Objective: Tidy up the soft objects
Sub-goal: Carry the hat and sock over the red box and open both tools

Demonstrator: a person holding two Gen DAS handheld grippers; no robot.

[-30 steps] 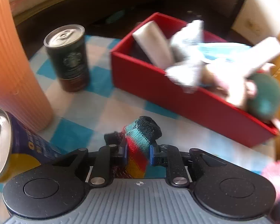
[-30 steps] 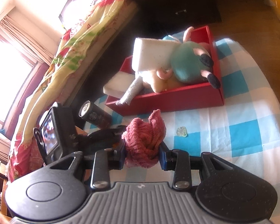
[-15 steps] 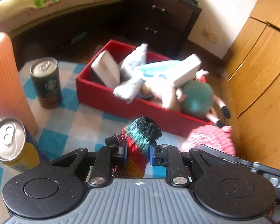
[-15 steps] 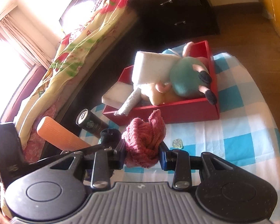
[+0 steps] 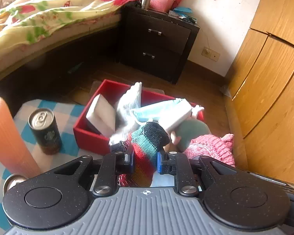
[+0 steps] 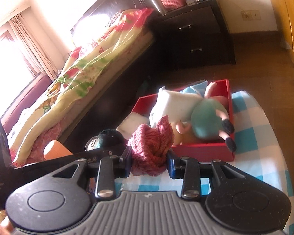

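Both claws have risen since a second ago: we now look down on the red box from higher up, and the bed and dresser have come into the left view. Our left claw (image 5: pixel 145 161) stays clenched on the striped knit sock (image 5: pixel 147 145), whose black cuff pokes up between the blue pads, just as before. Our right claw (image 6: pixel 149 161) keeps its grip on the pink knit piece (image 6: pixel 151 146), bunched between the fingers and unchanged in shape. In the left view that pink knit (image 5: pixel 211 146) now shows just beside our sock, to its right, closer than it was half a second ago.

Below us lies the tabletop (image 6: pixel 252 146) with its blue-and-white checked cloth. On it, to the left, the orange ribbed cylinder (image 5: pixel 7 137) stands upright, and the dark coffee can (image 5: pixel 45 131) stands near it, between the cylinder and the box. Only the rim of a second can (image 5: pixel 13 181) peeks out at the lower left; earlier its yellow side was in plain view.

Beyond the claws sits the red box (image 5: pixel 88 137), holding the white foam blocks (image 5: pixel 102 115), a pale cloth, a light blue mask and the green plush toy (image 6: pixel 207 119), whose dark-tipped legs hang over the near wall.

Farther off we see the wooden floor, the dark dresser (image 5: pixel 158 43) and the bed (image 5: pixel 49 19) with its flowered quilt.
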